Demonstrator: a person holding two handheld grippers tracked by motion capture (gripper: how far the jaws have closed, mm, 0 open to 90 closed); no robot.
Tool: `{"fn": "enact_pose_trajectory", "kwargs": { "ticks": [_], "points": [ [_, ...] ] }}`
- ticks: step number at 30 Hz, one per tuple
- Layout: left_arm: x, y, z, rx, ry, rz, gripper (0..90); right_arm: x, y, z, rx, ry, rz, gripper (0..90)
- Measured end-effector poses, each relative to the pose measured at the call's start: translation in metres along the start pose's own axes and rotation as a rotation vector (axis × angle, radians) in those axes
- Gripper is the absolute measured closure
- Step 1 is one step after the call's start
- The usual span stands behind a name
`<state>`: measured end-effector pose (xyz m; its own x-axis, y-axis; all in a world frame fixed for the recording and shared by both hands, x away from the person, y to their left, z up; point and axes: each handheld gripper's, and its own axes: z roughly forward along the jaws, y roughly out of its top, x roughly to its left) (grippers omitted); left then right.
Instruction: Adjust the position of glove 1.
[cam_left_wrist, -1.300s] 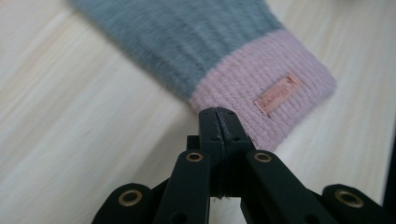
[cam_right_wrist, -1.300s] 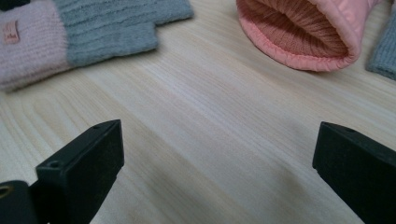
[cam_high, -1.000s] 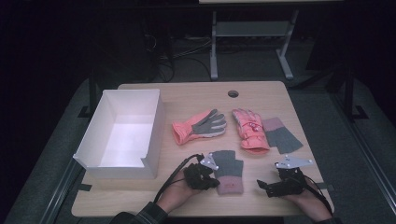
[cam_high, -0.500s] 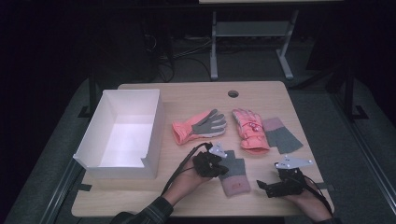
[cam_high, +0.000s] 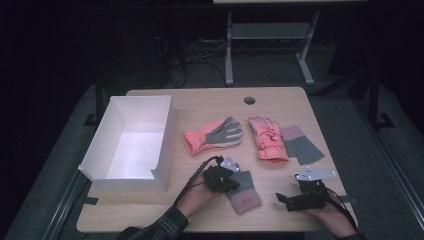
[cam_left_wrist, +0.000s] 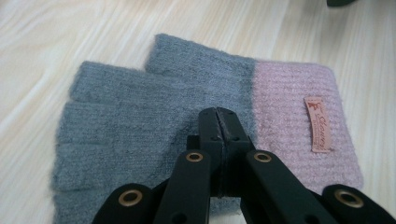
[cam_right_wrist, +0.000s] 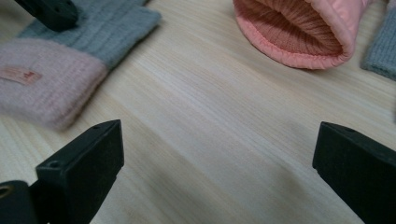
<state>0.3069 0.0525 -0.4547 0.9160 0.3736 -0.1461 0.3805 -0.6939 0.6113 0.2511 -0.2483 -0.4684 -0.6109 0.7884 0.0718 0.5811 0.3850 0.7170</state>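
Note:
A grey fingerless glove with a pink cuff (cam_high: 243, 192) (cam_left_wrist: 140, 116) (cam_right_wrist: 51, 74) lies near the table's front edge. My left gripper (cam_high: 233, 183) (cam_left_wrist: 218, 114) rests on its grey palm, jaws pressed together on the knit. To the right, my right gripper (cam_high: 284, 201) (cam_right_wrist: 219, 154) sits low over bare wood, open, with nothing between its jaws. Farther back lie the matching grey-and-pink glove (cam_high: 300, 145), a pink padded glove (cam_high: 267, 140) (cam_right_wrist: 299, 37) and an orange glove with a grey palm (cam_high: 215, 135).
An empty white box (cam_high: 100, 150) stands at the table's left. A cable hole (cam_high: 249, 100) sits near the far edge. Bare wood lies between the two grippers and along the back. Beyond the table are a dark floor and a metal stand.
My left gripper has shifted right and a little away from the front edge onto the grey-and-pink glove, which now lies more tilted. The right gripper has stayed put.

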Motion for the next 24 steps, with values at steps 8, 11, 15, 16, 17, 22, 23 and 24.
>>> {"fn": "enact_pose_trajectory", "kwargs": {
  "ticks": [8, 11, 15, 16, 17, 22, 23, 24],
  "points": [
    [0.001, -0.004, -0.010, -0.036, 0.005, -0.010, 76.8, 0.001, 0.001, 0.000, -0.002, 0.022, -0.004, 1.6],
    [0.001, -0.006, -0.017, -0.057, -0.001, -0.019, 66.7, 0.001, 0.000, 0.000, -0.006, 0.023, -0.004, 1.6],
    [0.001, -0.015, -0.031, -0.090, -0.006, -0.022, 41.6, 0.001, 0.001, -0.002, -0.004, 0.022, -0.007, 1.6],
    [0.001, -0.018, -0.034, -0.093, 0.000, -0.010, 41.6, 0.001, 0.002, -0.003, 0.001, 0.021, -0.003, 1.6],
    [0.001, -0.021, -0.037, -0.104, 0.006, -0.006, 39.6, 0.001, 0.003, -0.004, 0.004, 0.022, 0.005, 1.6],
    [0.000, -0.040, -0.047, -0.100, 0.019, 0.006, 24.3, 0.001, 0.007, -0.008, 0.033, 0.048, 0.017, 1.6],
    [-0.001, -0.043, -0.047, -0.094, 0.024, 0.005, 19.5, 0.002, 0.007, -0.007, 0.042, 0.042, 0.020, 1.6],
    [-0.001, -0.047, -0.048, -0.086, 0.027, 0.006, 19.5, 0.002, 0.007, -0.007, 0.042, 0.042, 0.020, 1.6]
  ]
}}
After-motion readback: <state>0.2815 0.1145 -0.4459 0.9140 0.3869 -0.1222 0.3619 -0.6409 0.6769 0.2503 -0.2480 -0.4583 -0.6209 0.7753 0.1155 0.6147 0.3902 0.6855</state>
